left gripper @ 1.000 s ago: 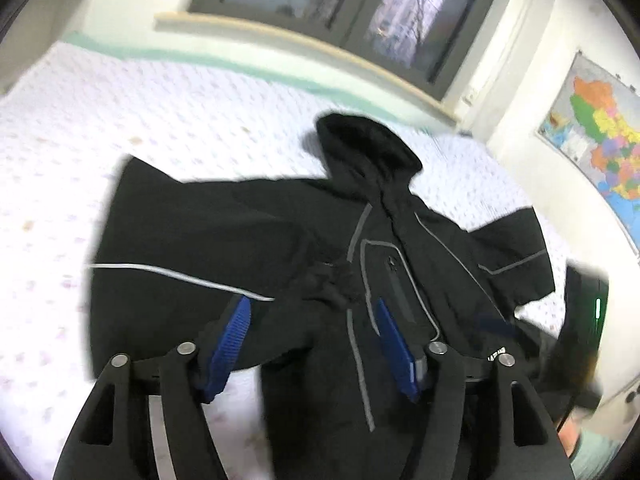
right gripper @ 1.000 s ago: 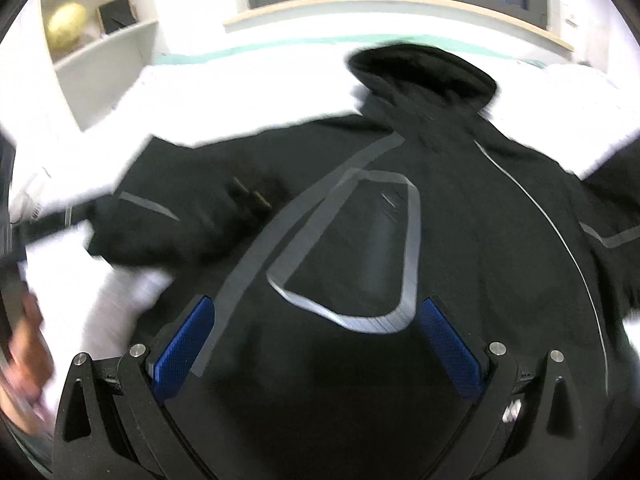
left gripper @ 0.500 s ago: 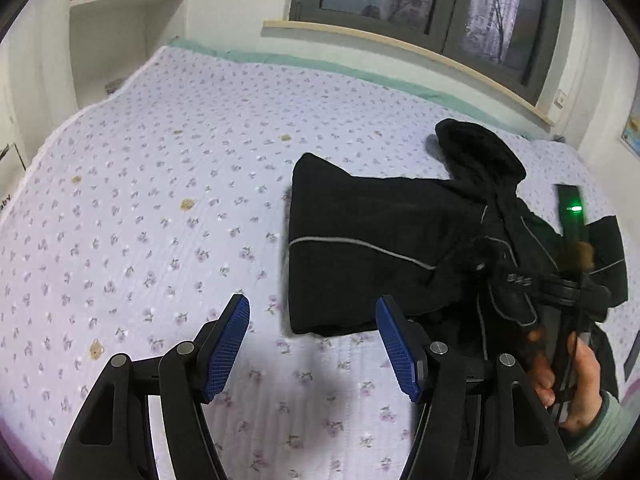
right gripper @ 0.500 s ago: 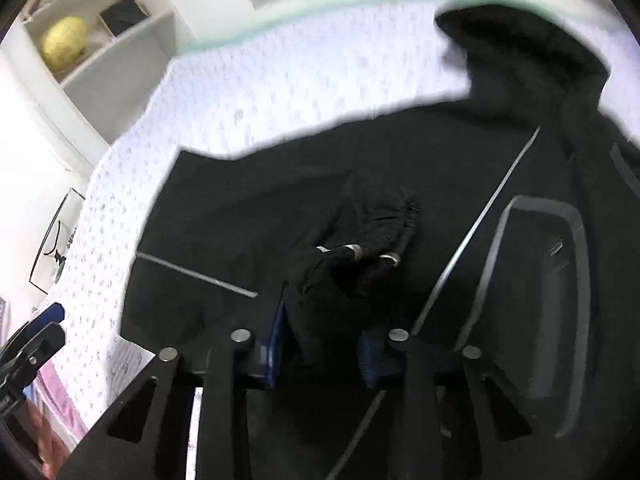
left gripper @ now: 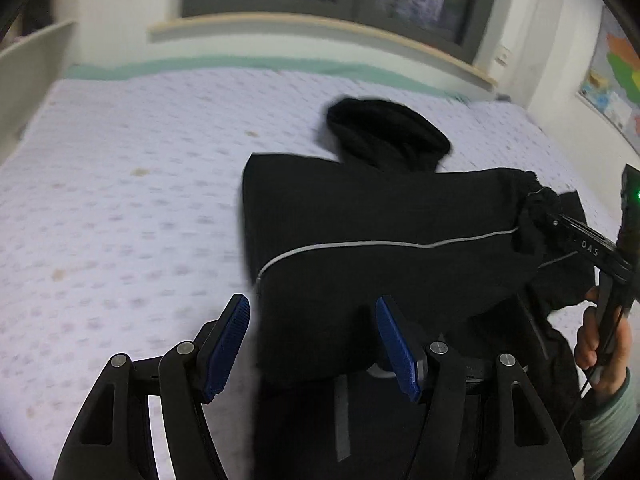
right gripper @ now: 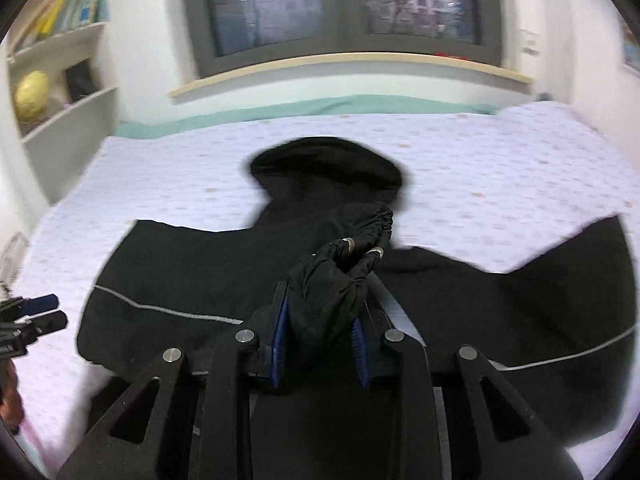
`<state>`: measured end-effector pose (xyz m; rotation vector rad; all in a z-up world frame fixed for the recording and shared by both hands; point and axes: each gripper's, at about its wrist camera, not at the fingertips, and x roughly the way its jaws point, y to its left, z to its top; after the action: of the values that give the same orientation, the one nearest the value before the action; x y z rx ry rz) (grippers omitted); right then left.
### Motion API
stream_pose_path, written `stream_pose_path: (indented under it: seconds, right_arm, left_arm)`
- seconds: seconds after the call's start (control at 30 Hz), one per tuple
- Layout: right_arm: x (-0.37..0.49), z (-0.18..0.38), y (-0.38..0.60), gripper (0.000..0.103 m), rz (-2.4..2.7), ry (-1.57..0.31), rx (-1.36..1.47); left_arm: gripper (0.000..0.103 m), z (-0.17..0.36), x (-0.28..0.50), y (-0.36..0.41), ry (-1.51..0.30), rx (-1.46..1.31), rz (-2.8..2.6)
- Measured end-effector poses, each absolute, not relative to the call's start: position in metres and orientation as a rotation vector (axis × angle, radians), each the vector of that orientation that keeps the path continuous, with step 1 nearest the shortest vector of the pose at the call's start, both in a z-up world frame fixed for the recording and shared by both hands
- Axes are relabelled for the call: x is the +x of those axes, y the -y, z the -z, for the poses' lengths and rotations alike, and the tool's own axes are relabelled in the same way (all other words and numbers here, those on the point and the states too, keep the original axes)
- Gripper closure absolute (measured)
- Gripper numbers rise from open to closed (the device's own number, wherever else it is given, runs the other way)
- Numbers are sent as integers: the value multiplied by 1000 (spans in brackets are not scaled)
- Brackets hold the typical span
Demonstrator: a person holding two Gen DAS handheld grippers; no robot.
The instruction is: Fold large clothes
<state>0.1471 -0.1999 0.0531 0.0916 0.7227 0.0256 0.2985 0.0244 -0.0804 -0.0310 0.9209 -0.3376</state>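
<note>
Nearest, the right hand-held gripper (right gripper: 320, 344) is clenched on the bunched sleeve cuff (right gripper: 340, 276) of the black jacket (right gripper: 180, 272). The left hand-held gripper (left gripper: 314, 336) is held released, w/ nothing between its blue pads, over the jacket's near edge. Beyond, jacket is spread on the bed (left gripper: 120, 200), hood (right gripper: 324, 160) twd the window (right gripper: 344, 4).

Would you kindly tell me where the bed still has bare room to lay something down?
Bare bedspread lies left of the black jacket, up to the shelf, and beyond its hood toward the window sill. The right side is crowded by sleeve and right gripper.
</note>
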Motion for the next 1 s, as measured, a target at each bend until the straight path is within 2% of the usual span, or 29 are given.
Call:
stream_pose_path:
  seconds: [0.13, 0.3, 0.4, 0.47, 0.53, 0.57, 0.6, 0.7, 0.83, 0.93, 1.0]
  right_arm:
    - [142, -14, 259, 72, 63, -794, 125]
    - [146, 76, 305, 72, 57, -1006, 245]
    - [138, 89, 311, 66, 29, -1033, 283]
    - [132, 76, 315, 62, 37, -1047, 274]
    - [121, 50, 318, 55, 51, -971, 265]
    - [116, 34, 317, 43, 52, -919, 262]
    - [112, 19, 314, 38, 46, -869, 259]
    - [117, -12, 283, 38, -5, -790, 204]
    - [147, 23, 239, 38, -34, -879, 108]
    - [169, 92, 232, 37, 11, -1062, 75]
    - [162, 102, 232, 37, -1, -1002, 65]
  left_arm:
    - [36, 131, 321, 24, -1009, -23, 381]
    - [36, 203, 335, 46, -1098, 46, 323]
    - [36, 203, 332, 48, -1082, 86, 322]
    - [36, 190, 329, 46, -1083, 99, 315]
    - [36, 166, 320, 41, -1038, 50, 362]
    - [36, 151, 315, 38, -1001, 9, 399]
    - [36, 142, 312, 38, -976, -16, 419]
    - [36, 137, 310, 46, -963, -39, 433]
    - [36, 195, 323, 54, -1082, -31, 398]
    - [35, 207, 310, 67, -990, 120, 387]
    - [35, 205, 307, 73, -984, 174, 357]
